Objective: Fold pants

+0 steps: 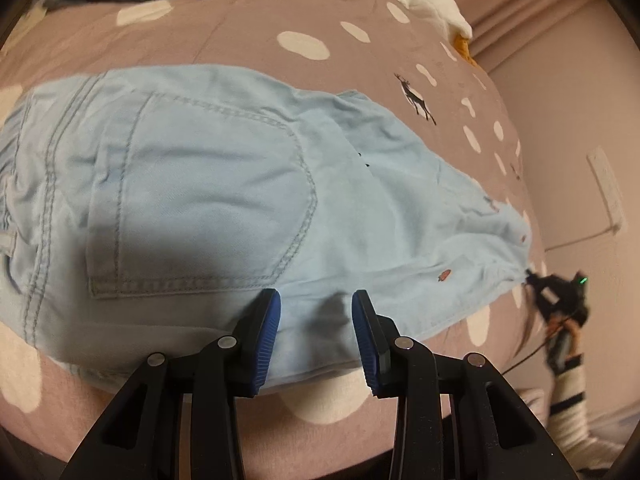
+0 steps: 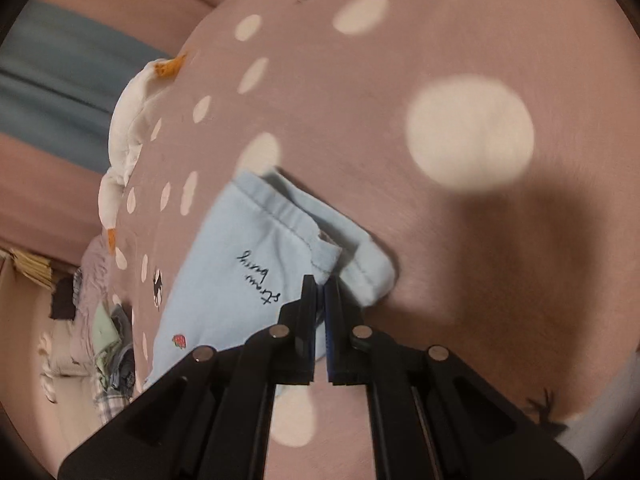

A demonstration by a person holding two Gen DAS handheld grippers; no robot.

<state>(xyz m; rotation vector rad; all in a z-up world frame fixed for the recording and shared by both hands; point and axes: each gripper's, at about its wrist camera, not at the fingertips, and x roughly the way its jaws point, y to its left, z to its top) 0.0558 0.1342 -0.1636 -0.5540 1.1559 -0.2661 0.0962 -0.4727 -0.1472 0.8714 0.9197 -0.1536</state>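
Across the bed (image 1: pixel 248 32), pale blue pants (image 1: pixel 208 184), left gripper (image 1: pixel 316 336) fingers apart above the edge, right gripper (image 2: pixel 320 280) at 3 o'clock, fingers clamped on the hem.

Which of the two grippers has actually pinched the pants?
The right gripper: its jaws are shut on the pants hem. The left gripper hovers with jaws apart.

The pants (image 1: pixel 224 184) are viewed closely, obliquely downward, from the left wrist at the waist end; their hem end (image 2: pixel 280 264) is seen from the right wrist. The dotted bed (image 1: pixel 248 36) is shared.

Dim warm light, fisheye-warped, motion-blurred
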